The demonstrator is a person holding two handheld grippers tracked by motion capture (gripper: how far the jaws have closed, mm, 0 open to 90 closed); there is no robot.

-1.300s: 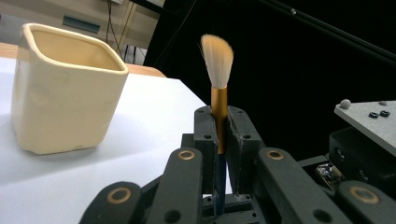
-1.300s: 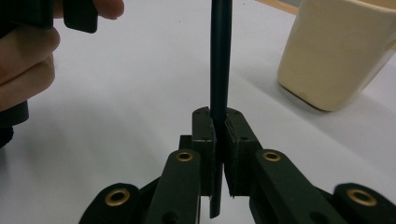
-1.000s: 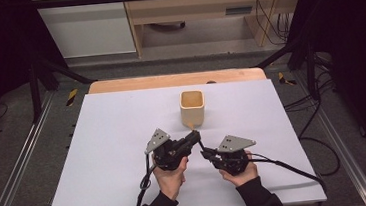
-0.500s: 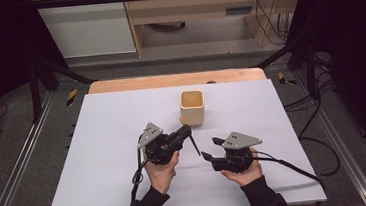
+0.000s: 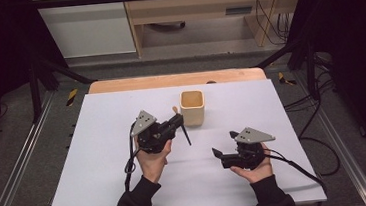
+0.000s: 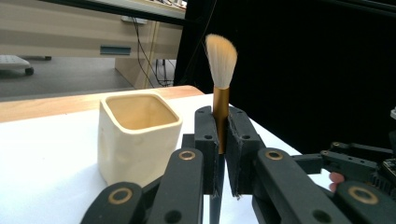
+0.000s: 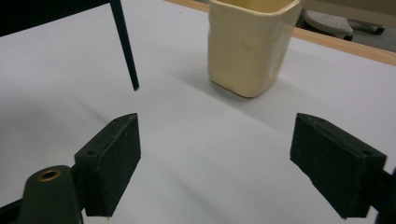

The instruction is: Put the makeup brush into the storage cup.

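Left tool (image 5: 175,124) clamps a brush (image 6: 220,88) by its gold ferrule, bristles up, dark handle hanging down between the jaws and clear of the worktop (image 5: 99,140). In the high view the brush sits just left of the cup (image 5: 193,107), near it, not touching. Cup: cream, square, upright, at mid-worktop toward the far edge.

Right tool (image 5: 221,156) is held low over the worktop to the right, well apart from the brush. Its jaws have just been opening and stand wide, nothing between them; they point toward the cup (image 7: 250,44) and the handle tip (image 7: 126,46).
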